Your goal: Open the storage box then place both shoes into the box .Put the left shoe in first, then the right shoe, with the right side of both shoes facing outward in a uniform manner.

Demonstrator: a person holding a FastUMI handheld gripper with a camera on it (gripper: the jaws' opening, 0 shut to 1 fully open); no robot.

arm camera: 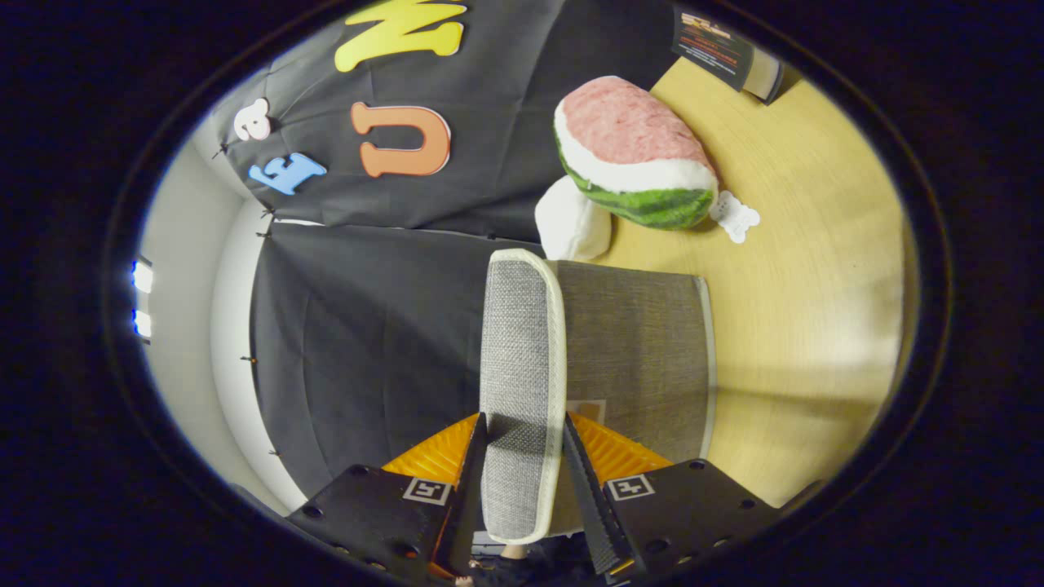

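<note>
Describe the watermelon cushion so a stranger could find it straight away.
Start at the grey fabric box lid pinched between the fingers, then look beyond it along the wooden table. The watermelon cushion lies there beside a plain white plush; only it has a pink face and striped green rind.

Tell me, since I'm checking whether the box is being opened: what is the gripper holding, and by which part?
The gripper is shut on the storage box's grey fabric lid, pinching its near edge between both fingers.
</note>
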